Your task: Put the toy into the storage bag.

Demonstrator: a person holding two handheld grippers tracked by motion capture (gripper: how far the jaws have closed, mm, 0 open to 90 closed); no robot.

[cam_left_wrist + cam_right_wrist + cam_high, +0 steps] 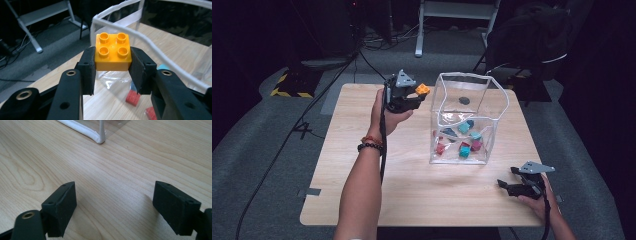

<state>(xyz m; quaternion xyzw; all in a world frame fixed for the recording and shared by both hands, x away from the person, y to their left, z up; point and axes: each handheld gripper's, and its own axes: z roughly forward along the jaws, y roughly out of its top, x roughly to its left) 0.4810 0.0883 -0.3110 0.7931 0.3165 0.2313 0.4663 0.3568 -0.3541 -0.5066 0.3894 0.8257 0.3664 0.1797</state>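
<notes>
The left tongs (pixel 417 96) clamp an orange brick (pixel 113 52) just beside the clear bag's (pixel 499 107) open rim, seemingly to drop it in, while the right tongs (pixel 507 186), wide open and empty, rest on the desk (pixel 412 195) near the bag's corner.

**A:** quick count — one orange brick (pixel 113 51) with four studs on top, just left of the clear bag (pixel 498 89).

**B:** and inside the bag?

**A:** I make it three teal bricks (pixel 464 150) and about three red ones (pixel 440 148), plus one darker blue piece (pixel 449 132) — they overlap, so that's rough.

**B:** grippers?

**A:** two. left gripper (pixel 421 95) beside the bag's top left, right gripper (pixel 507 183) below its right corner. One bag, one table (pixel 422 200).
</notes>
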